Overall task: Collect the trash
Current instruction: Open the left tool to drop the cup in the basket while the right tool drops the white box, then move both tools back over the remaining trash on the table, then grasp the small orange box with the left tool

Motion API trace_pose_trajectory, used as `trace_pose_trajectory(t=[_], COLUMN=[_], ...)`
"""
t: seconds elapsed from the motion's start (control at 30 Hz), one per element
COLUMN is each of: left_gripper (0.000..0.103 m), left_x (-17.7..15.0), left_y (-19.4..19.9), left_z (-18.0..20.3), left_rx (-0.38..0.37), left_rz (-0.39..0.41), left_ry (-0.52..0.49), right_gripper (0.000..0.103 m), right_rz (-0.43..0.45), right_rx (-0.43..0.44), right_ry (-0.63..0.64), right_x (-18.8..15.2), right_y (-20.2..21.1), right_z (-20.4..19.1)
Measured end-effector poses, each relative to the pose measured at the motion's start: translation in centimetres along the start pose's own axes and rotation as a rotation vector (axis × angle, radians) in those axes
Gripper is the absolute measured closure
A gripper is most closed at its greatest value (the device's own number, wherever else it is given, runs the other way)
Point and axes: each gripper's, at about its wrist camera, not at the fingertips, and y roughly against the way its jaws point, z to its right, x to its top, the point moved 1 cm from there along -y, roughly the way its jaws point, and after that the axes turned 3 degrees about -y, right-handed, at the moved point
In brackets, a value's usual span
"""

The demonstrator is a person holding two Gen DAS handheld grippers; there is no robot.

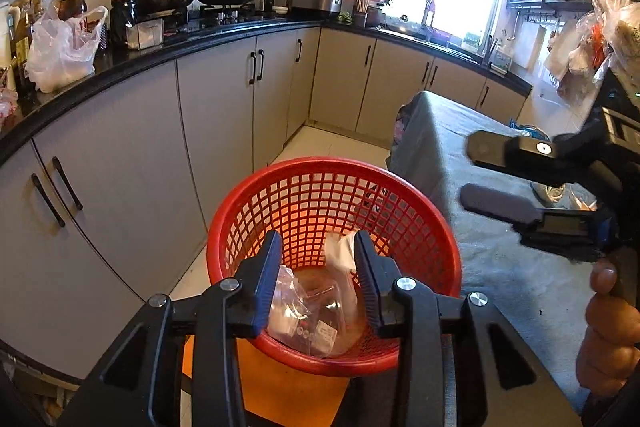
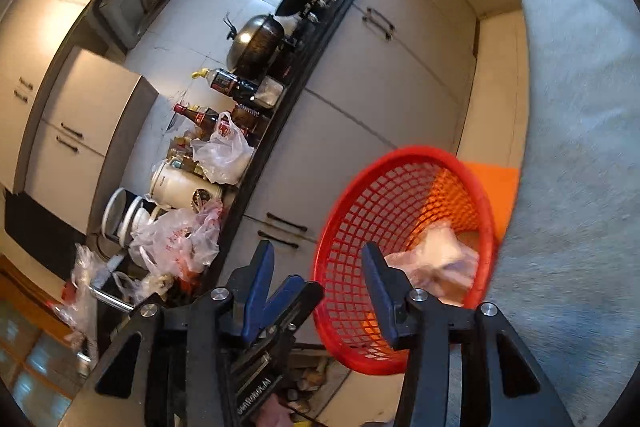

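- Step in hand: the drop. My left gripper (image 1: 318, 269) hangs over the red basket (image 1: 452, 267) with its jaws partly apart and nothing pinched between them; crumpled clear wrappers (image 1: 316, 311) lie in the basket bottom.
- My right gripper (image 2: 320, 291) stands to the right of the basket, over the grey-covered table (image 1: 500, 259), jaws parted and empty.
- Basket: it stands on an orange stool (image 1: 272, 383), near the table's left edge; long axis roughly upright, mouth opening upward towards me.
- Next move, as I judge it: lift both grippers clear and look for further litter; none is plainly visible on the table from here.
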Motion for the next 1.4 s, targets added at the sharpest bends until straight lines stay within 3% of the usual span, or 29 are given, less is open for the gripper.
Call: trace_pose_trajectory(t=[0.4,0.83,1.17,1.4], left_gripper=[0.062,0.058,0.052,0.050], left_x=[0.5,-0.1,-0.7,-0.4], left_y=[2.1,1.4,-1.4,-5.2], left_z=[4.3,13.8,23.6,29.2], left_rx=[-0.043,-0.158,-0.336,-0.483], left_rz=[0.034,0.000,-0.137,-0.288], left_ry=[-0.055,-0.156,-0.243,-0.223], right_gripper=[0.052,0.052,0.052,0.051], right_rz=[0.101,0.217,0.402,0.457], right_rx=[-0.160,-0.254,-0.304,-0.280], right_ry=[0.154,0.038,-0.171,-0.231], right_x=[-2.6,-4.4,-5.2,-5.6], right_y=[7.8,19.3,30.7,34.4], right_z=[-0.4,5.6,12.8,15.0])
